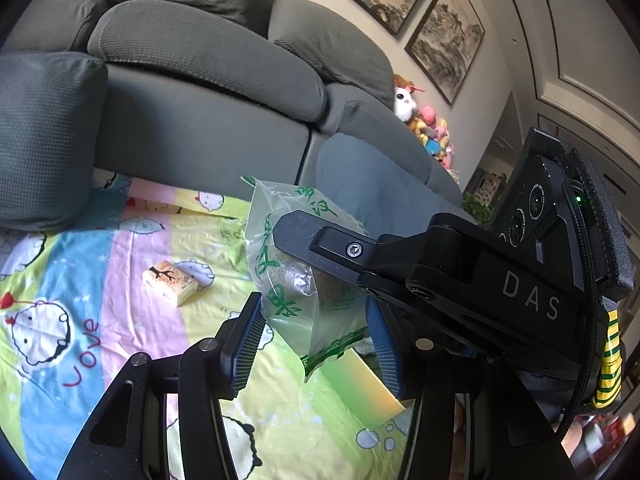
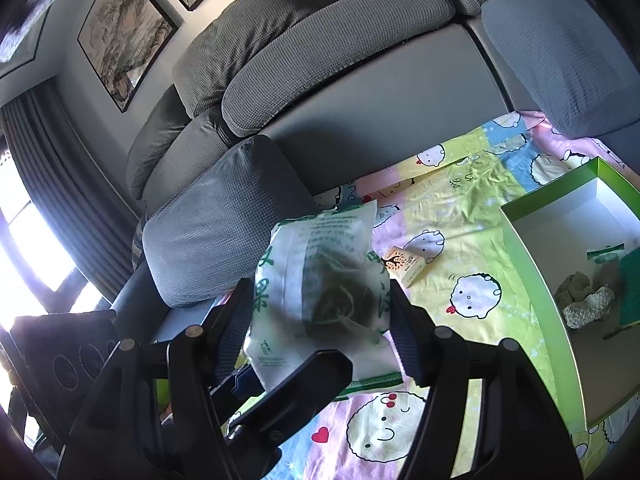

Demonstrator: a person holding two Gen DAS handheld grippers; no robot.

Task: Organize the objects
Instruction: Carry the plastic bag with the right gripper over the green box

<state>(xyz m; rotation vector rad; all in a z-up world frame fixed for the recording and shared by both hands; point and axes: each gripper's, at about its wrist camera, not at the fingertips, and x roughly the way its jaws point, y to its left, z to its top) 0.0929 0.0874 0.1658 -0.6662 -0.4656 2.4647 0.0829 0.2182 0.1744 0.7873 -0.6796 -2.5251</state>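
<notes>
Clear plastic bag w/ green printed characters point(image 1: 296, 276) hangs in mid-air above the pastel cartoon-print sheet point(image 1: 100, 280), w/ both claws around it. In left wrist view the left claw point(image 1: 316, 340) has its ribbed pads either side of the bag's lower half; left pad touches the plastic, right pad sits just beside it, so whether it's actually clamped on the bag — can't tell. Right claw's black body marked DAS crosses that view from the right, one finger point(image 1: 320, 246) lying against the bag's upper part. In right wrist view the right claw point(image 2: 320, 328) straddles the same bag point(image 2: 320, 280), both pads at the bag's edges w/ fingers spread wide; firm pinch or just contact — can't tell. Dark clump visible inside the bag through the plastic. Small tan tissue pack w/ a tree print point(image 1: 170, 282) lies flat on the sheet, near the bag but apart from it. Open green-rimmed cardboard box w/ white inside point(image 2: 532, 264) sits on the sheet to the right, holding a few greyish lumps and a bit of green packaging in its far corner. Grey fabric sofa point(image 1: 200, 80) runs along the sheet's far edge; a heap of plush toys point(image 1: 428, 128) sits at its far end, framed landscape prints point(image 1: 444, 36) on the wall above.
</notes>
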